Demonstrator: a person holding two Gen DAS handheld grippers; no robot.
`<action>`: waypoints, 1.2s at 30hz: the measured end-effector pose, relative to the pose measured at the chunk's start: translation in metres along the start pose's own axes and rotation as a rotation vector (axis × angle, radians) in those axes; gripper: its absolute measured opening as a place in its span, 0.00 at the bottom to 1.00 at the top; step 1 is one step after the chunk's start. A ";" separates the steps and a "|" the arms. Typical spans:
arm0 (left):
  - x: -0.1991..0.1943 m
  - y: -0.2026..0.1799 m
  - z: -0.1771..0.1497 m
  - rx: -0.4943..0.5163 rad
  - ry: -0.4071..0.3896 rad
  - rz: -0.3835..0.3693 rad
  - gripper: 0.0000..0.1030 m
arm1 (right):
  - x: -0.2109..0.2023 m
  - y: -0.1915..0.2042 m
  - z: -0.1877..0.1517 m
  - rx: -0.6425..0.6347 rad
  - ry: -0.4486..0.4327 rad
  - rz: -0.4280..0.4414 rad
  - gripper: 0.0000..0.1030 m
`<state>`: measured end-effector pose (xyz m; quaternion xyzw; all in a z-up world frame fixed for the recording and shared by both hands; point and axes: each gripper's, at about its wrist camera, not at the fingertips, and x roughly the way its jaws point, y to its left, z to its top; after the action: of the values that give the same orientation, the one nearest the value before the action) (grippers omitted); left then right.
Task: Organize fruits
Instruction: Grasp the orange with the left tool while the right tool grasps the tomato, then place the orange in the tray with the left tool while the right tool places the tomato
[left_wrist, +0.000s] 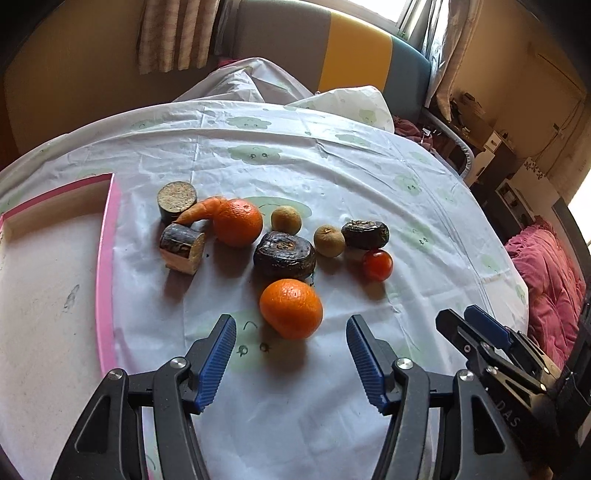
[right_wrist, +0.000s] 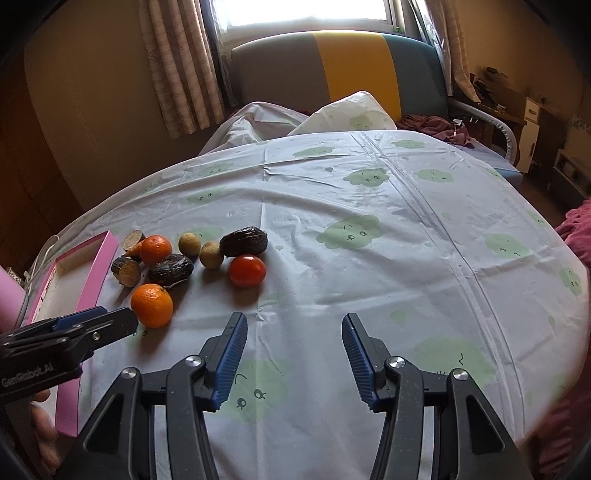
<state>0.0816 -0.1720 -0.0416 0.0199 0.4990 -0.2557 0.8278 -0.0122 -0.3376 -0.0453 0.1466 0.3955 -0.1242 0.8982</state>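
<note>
Fruits and vegetables lie in a cluster on the table. A near orange (left_wrist: 291, 308) (right_wrist: 152, 305) lies just beyond my open left gripper (left_wrist: 291, 328), a little ahead of its fingertips. Behind it are a second orange (left_wrist: 238, 222), a carrot (left_wrist: 197, 210), two dark wrinkled fruits (left_wrist: 284, 254) (left_wrist: 365, 234), two small brown round fruits (left_wrist: 286, 220) (left_wrist: 329, 240), a red tomato (left_wrist: 376, 264) (right_wrist: 247, 271) and two cut dark root pieces (left_wrist: 176, 199) (left_wrist: 183, 249). My right gripper (right_wrist: 294, 328) is open and empty over bare cloth, right of the cluster.
A pink-rimmed tray (left_wrist: 107, 258) (right_wrist: 88, 280) lies at the left, beside the cluster. A white cloth with green cloud prints (right_wrist: 369, 236) covers the table. A striped sofa (right_wrist: 354, 62) stands behind the table, and pink bedding (left_wrist: 546, 273) is at the right.
</note>
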 end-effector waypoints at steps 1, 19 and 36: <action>0.006 -0.001 0.002 0.001 0.007 0.021 0.62 | 0.001 -0.002 0.001 0.006 0.001 0.003 0.53; -0.004 0.018 -0.040 0.018 -0.099 -0.009 0.37 | 0.042 0.021 0.028 -0.034 0.058 0.160 0.53; -0.065 0.066 -0.023 -0.090 -0.187 -0.006 0.36 | 0.076 0.032 0.032 -0.092 0.082 0.148 0.30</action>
<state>0.0682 -0.0822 -0.0135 -0.0428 0.4305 -0.2361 0.8701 0.0700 -0.3279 -0.0764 0.1392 0.4254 -0.0332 0.8936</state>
